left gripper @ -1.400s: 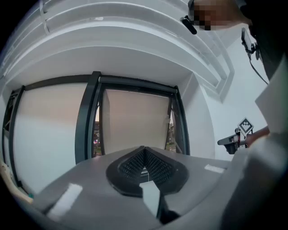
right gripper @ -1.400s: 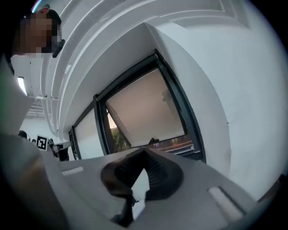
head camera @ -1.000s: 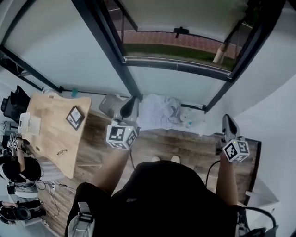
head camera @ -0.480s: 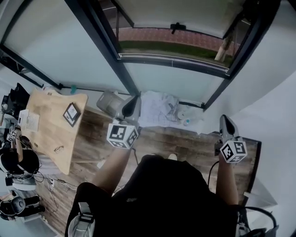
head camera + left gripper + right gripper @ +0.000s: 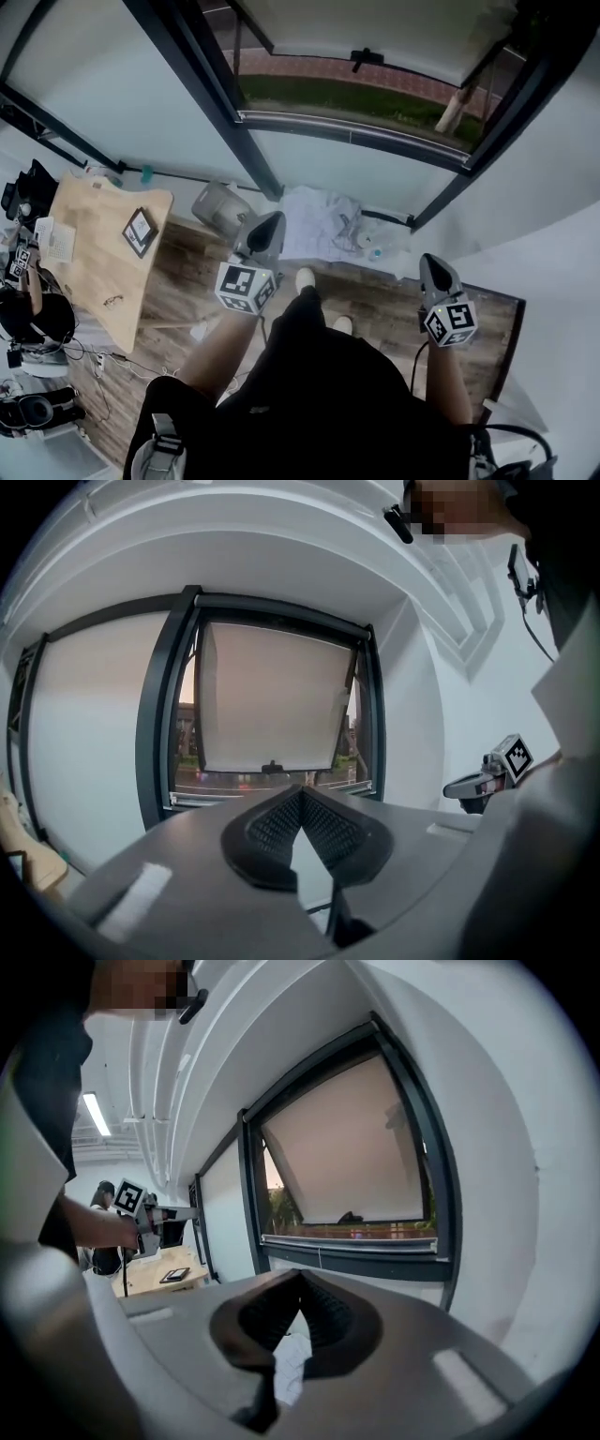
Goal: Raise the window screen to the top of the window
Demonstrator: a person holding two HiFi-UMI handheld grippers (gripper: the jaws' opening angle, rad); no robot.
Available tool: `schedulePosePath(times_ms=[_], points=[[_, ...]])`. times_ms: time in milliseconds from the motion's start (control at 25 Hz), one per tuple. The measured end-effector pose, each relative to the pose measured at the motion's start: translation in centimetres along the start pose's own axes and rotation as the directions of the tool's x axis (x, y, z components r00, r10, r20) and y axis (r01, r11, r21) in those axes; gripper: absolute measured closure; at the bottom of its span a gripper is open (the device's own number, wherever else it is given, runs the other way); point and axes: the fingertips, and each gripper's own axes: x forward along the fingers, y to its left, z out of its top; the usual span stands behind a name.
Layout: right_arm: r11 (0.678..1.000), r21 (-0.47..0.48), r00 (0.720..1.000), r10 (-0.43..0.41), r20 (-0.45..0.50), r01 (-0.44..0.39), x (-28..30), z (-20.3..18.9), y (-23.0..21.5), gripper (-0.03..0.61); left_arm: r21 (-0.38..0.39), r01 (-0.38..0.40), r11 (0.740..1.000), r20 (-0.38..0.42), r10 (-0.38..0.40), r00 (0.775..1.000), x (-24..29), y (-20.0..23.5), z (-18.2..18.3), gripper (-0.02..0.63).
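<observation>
The window screen [image 5: 272, 700] is a pale sheet inside the dark window frame [image 5: 234, 122], drawn down over most of the opening. A small black handle [image 5: 273, 765] sits on its bottom bar, with a strip of open view beneath. The right gripper view shows the same screen [image 5: 347, 1147] and handle [image 5: 350, 1217]. My left gripper [image 5: 265, 228] is shut and empty, held well short of the window. My right gripper [image 5: 433, 268] is likewise shut and empty, off to the right. Neither touches the screen.
A wooden table [image 5: 94, 253] with a dark tablet [image 5: 140, 228] stands at the left. A grey box [image 5: 220, 208] and a heap of white cloth [image 5: 323, 225] lie on the floor below the sill. People stand at the far left [image 5: 37, 319].
Both grippers have sunk lower and drawn back towards my body. Their jaws stay shut. The screen has not moved.
</observation>
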Motion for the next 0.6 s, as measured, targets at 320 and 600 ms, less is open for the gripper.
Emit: schedulePosePath(times_ms=[320,600], points=[[0.996,0.053,0.997,-0.075,0.014,0.074,8.1,2.4,-3.3,0.580,0.035,0.066,0.997,-0.023,-0.066,0.998,8.8,6.8,-0.5,0.607],[0.989,0.060,0.991,-0.133,-0.030,0.135,16.1,4.4,-4.7,0.580,0.017,0.159,0.987,-0.041,-0.158,0.987,17.4,11.2,-1.0,0.607]])
